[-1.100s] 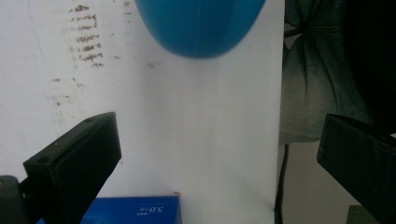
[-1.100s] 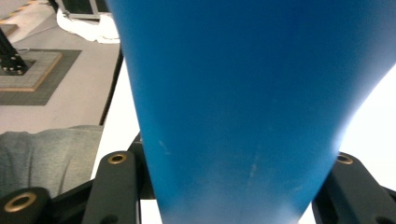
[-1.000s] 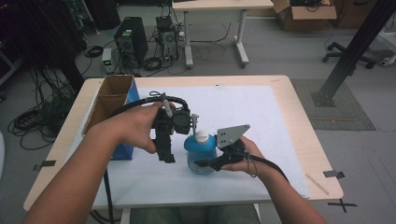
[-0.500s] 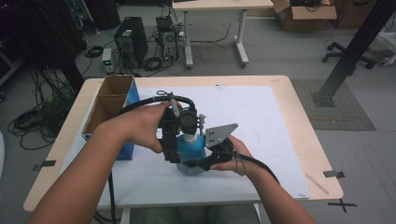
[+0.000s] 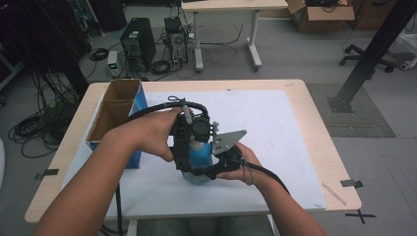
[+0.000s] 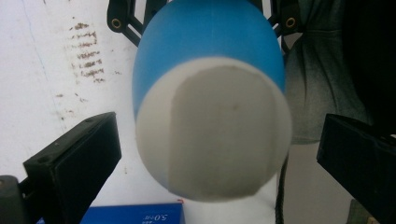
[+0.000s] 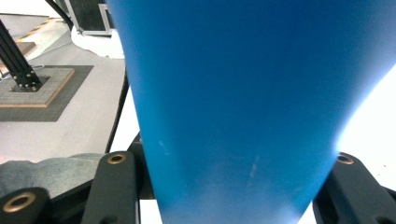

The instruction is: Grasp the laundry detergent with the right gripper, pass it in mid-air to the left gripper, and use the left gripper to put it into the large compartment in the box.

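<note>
A blue pump bottle (image 5: 199,158) with a white pump head (image 6: 219,144) stands low over the white mat. My right gripper (image 5: 216,164) comes in from the right and is shut on the bottle's blue body (image 7: 233,93), one jaw pressing each side. My left gripper (image 5: 189,140) points down over the bottle from above. In the left gripper view its two black jaws stand open on either side of the pump head, with a small gap on each side. In the high view the left gripper and hand hide the pump head.
An open cardboard box (image 5: 115,115) with a blue side stands at the table's left, close to my left forearm. The white mat (image 5: 280,128) covers most of the tabletop. Tape marks lie near the right edge (image 5: 351,183).
My right gripper has carried the bottle to the left, under my left gripper. The left gripper's jaws now straddle the pump head, which stood beside them before.
</note>
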